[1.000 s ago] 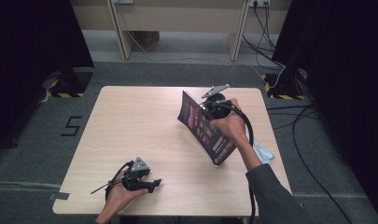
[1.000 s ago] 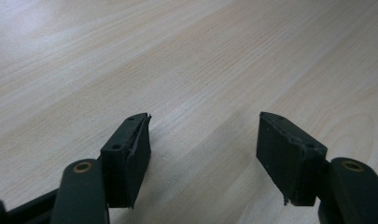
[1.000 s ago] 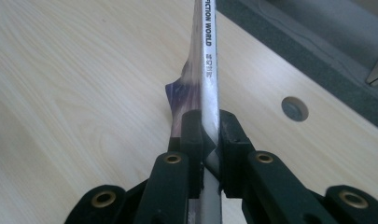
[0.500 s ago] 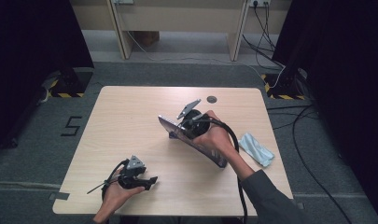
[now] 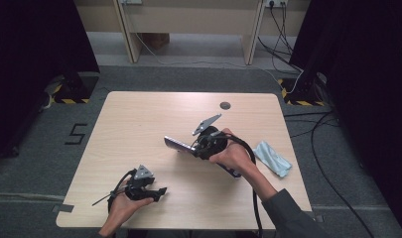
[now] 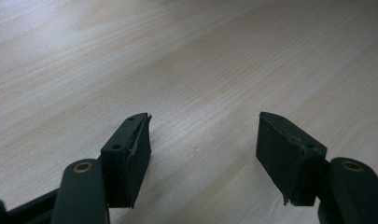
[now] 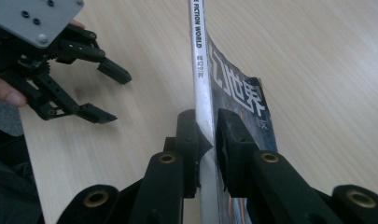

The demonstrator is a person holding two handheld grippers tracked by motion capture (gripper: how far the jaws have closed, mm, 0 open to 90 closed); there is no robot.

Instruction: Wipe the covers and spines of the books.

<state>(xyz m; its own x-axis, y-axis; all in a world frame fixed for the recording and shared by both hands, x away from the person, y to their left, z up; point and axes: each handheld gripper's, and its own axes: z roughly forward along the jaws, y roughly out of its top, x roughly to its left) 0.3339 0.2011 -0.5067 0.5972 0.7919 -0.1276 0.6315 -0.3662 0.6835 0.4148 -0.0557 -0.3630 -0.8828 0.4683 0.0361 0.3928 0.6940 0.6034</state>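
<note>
One magazine [image 7: 203, 70] is clamped at its spine between the jaws of the right gripper [image 7: 206, 140], which have just been opening a little while the pads are seen pressing on it; it is held edge-on near the middle of the tabletop [image 5: 139, 124]. The left gripper [image 6: 203, 154] is held low at the near left, its jaws set wide apart with nothing between them. One light blue cloth [image 5: 272, 157] is seen lying by the right edge.

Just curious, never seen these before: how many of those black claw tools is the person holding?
2. The left gripper rests open near the table's front edge; the right gripper clamps a magazine mid-table.
</note>
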